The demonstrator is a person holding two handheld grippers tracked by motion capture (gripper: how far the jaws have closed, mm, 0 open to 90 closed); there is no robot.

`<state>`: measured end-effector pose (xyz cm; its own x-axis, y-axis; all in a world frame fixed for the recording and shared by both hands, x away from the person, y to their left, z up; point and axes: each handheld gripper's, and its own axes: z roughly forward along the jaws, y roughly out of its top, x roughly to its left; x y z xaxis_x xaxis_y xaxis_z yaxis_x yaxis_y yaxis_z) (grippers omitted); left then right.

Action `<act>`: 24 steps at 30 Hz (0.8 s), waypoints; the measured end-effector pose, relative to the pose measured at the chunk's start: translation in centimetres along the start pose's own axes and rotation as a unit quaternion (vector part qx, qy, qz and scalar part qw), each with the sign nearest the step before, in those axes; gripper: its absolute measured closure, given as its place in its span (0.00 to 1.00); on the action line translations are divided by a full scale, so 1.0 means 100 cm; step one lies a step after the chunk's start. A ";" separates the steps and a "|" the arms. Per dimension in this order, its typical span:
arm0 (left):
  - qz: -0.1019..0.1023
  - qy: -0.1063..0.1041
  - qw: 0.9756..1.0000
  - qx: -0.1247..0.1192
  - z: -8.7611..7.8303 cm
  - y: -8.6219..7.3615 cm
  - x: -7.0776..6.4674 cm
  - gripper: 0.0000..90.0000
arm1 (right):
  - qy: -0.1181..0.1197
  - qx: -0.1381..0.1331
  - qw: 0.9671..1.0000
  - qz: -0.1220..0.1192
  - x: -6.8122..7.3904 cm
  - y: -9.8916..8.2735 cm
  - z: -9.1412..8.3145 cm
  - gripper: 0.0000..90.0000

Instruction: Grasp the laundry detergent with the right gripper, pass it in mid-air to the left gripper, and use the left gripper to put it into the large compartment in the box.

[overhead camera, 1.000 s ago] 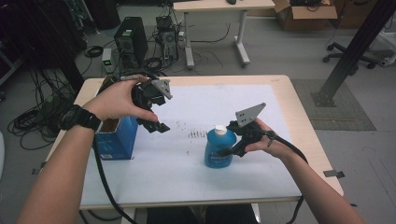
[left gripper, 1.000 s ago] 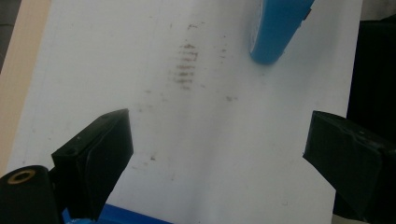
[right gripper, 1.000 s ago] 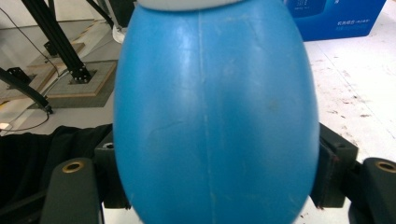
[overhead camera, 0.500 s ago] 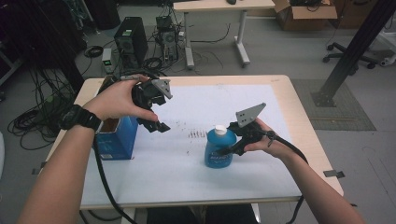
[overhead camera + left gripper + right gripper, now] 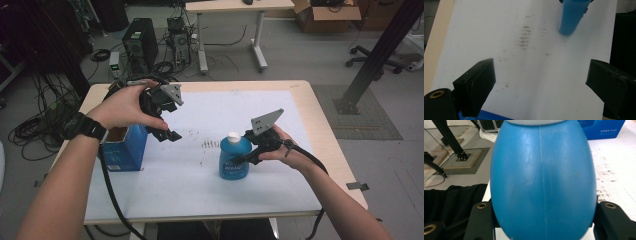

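Your right tool is clamped on the blue bottle, its jaws having just closed in on the bottle's sides. The right gripper view shows the bottle wedged between the two black jaws, touching both, with its white cap at the top edge. The bottle stands upright on the white sheet that covers the desk, right of centre and toward your near side. Your right hand holds the tool from the right, level with the bottle's body.

Your left tool hangs above the sheet on the left, jaws wide apart with nothing between them. In the left gripper view the jaws frame bare sheet with faint dark smudges, and the bottle sits farther off. Your left hand grips that tool just over the open blue box, which stands at the desk's left edge, well apart from the bottle.
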<state>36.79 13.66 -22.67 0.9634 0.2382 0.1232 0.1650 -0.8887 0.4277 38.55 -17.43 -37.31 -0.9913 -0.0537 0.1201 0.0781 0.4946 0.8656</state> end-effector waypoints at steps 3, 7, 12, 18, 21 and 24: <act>0.000 0.002 1.000 0.002 -0.002 0.001 0.000 0.11 | 0.002 -0.001 1.000 0.002 -0.001 0.008 -0.003 0.48; 0.001 0.005 1.000 0.001 -0.006 0.003 -0.001 0.11 | -0.001 -0.001 1.000 -0.007 -0.002 0.024 -0.011 0.48; 0.005 0.007 1.000 0.000 -0.015 0.010 -0.001 0.11 | 0.002 0.001 1.000 -0.015 -0.002 0.042 -0.019 0.48; 0.007 0.011 1.000 0.004 -0.028 0.020 0.000 0.11 | 0.010 -0.002 1.000 -0.022 -0.003 0.074 -0.030 0.48; 0.004 0.004 1.000 0.004 -0.037 0.031 0.000 0.10 | 0.012 -0.002 1.000 -0.025 -0.003 0.083 -0.032 0.48; 0.009 0.003 1.000 -0.002 -0.044 0.041 -0.001 0.10 | 0.016 0.001 0.999 -0.030 -0.002 0.094 -0.031 0.48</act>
<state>36.46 11.70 -17.00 0.9649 0.2240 0.1374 0.1461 -0.8919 0.4279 39.80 -15.47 -27.74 -0.9902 -0.1110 0.0845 0.0191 0.4920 0.8704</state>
